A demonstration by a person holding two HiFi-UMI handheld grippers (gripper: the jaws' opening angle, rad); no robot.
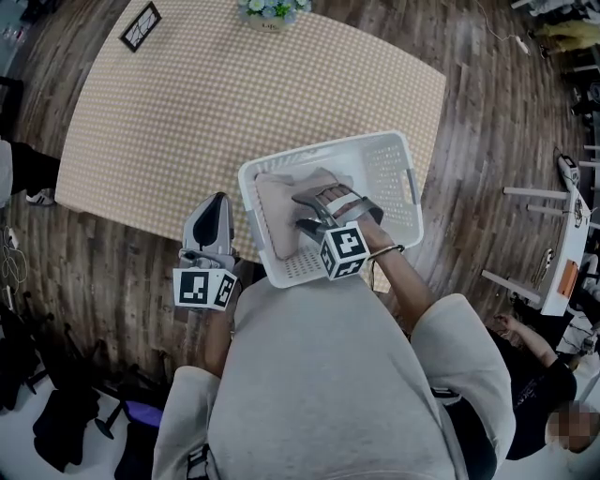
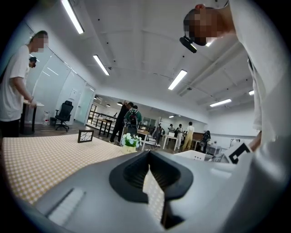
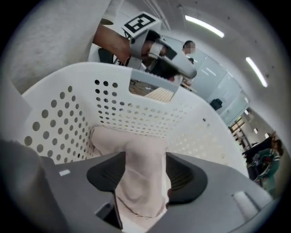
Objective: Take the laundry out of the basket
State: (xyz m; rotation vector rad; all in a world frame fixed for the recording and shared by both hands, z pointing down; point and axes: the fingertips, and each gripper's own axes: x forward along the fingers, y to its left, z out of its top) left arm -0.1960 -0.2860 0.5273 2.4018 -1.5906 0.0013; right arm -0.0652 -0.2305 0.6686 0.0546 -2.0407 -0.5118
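My left gripper point(image 1: 217, 202) points level, jaws together; my right gripper point(image 1: 306, 212) tilts steeply down, jaws parted astride a fold of laundry point(image 3: 141, 182).

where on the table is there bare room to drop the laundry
The wide middle of the checked table is bare, between the picture frame, the flowers and the basket. Crowded: the near corner, where the basket holds the laundry and the right hand-held gripper, with the left hand-held gripper beside it.
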